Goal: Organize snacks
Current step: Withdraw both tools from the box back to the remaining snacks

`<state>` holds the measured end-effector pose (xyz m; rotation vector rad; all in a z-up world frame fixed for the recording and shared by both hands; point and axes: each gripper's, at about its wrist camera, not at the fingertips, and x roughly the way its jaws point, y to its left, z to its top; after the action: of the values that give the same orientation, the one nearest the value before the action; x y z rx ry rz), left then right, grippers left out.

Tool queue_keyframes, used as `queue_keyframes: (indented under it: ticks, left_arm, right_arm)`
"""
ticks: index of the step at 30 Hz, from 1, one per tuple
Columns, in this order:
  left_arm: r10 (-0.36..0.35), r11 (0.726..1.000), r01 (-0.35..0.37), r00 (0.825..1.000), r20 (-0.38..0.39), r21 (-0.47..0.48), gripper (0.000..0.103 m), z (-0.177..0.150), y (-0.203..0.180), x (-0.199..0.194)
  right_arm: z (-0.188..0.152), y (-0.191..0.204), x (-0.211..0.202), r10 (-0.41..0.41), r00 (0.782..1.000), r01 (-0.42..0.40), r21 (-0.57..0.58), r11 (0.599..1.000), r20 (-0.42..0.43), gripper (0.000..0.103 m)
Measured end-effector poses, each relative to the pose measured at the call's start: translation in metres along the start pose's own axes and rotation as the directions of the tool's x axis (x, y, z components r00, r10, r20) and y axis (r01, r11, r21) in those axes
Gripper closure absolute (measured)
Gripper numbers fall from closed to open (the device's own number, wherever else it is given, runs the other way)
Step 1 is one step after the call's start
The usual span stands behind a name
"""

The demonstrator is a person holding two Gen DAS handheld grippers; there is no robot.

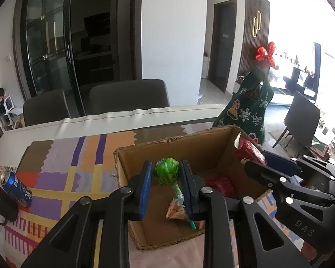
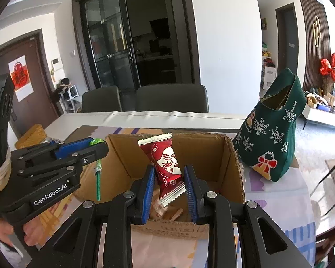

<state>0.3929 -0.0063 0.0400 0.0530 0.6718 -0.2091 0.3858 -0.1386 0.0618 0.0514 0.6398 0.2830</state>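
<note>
Left gripper (image 1: pixel 167 176) pinches green lollipop (image 1: pixel 167 171); right gripper (image 2: pixel 170 184) pinches red candy (image 2: pixel 167 167) over box (image 2: pixel 232 156).

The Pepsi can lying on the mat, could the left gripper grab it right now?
Probably not yet. The left gripper is shut on the green lollipop above the cardboard box; the Pepsi can lies off to its left, with open mat between them.

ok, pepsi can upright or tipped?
Tipped. The can lies on its side on the tablecloth, top toward the far left.
</note>
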Motion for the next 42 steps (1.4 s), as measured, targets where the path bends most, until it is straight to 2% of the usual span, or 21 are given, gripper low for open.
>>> queue_keyframes:
  ticks: [2, 5, 8, 10, 12, 15, 18, 29, 36, 42]
  left_arm:
    - [0.012, 1.0, -0.012, 1.0, 0.006, -0.011, 0.047, -0.003, 0.002, -0.003]
    - [0.022, 1.0, -0.022, 1.0, 0.007, -0.016, 0.046, -0.009, 0.001, -0.014]
    - [0.035, 0.999, -0.035, 0.999, 0.008, -0.019, 0.044, -0.015, 0.001, -0.026]
    - [0.062, 0.998, -0.062, 0.998, 0.01, -0.023, 0.039, -0.019, 0.0, -0.036]
    - [0.08, 0.996, -0.08, 0.997, 0.007, -0.025, 0.039, -0.024, -0.001, -0.044]
    - [0.093, 0.995, -0.092, 0.996, 0.005, -0.032, 0.034, -0.035, -0.002, -0.061]
    - [0.098, 0.995, -0.098, 0.995, 0.004, -0.036, 0.032, -0.045, -0.004, -0.074]
    - [0.115, 0.99, -0.116, 0.993, -0.012, -0.086, 0.025, -0.081, -0.006, -0.112]
    - [0.102, 0.985, -0.11, 0.992, -0.07, -0.132, 0.024, -0.111, -0.005, -0.119]
    - [0.099, 0.981, -0.12, 0.985, -0.142, -0.152, 0.024, -0.137, -0.008, -0.113]
  right_arm:
    - [-0.001, 0.0, 0.002, -0.016, 1.0, 0.016, 0.0, 1.0, -0.001, 0.07]
    - [-0.003, 0.0, 0.0, -0.052, 0.999, 0.052, 0.01, 0.999, 0.002, 0.061]
    - [-0.008, 0.002, -0.008, -0.052, 0.999, 0.052, 0.011, 0.999, 0.004, 0.06]
    - [-0.011, 0.004, -0.014, -0.049, 0.999, 0.049, 0.015, 0.999, 0.006, 0.057]
    - [-0.015, 0.006, -0.023, -0.047, 0.999, 0.047, 0.016, 0.999, 0.012, 0.051]
    - [-0.023, 0.011, -0.033, -0.044, 0.999, 0.044, 0.009, 0.999, 0.012, 0.051]
    - [-0.031, 0.016, -0.044, -0.035, 0.999, 0.035, 0.009, 0.999, 0.004, 0.046]
    - [-0.062, 0.036, -0.079, -0.015, 1.0, 0.015, -0.018, 1.0, -0.005, 0.046]
    - [-0.085, 0.04, -0.087, -0.006, 0.999, 0.005, -0.019, 1.0, -0.039, 0.044]
    - [-0.107, 0.04, -0.083, 0.003, 0.995, -0.004, -0.008, 1.0, -0.098, 0.044]
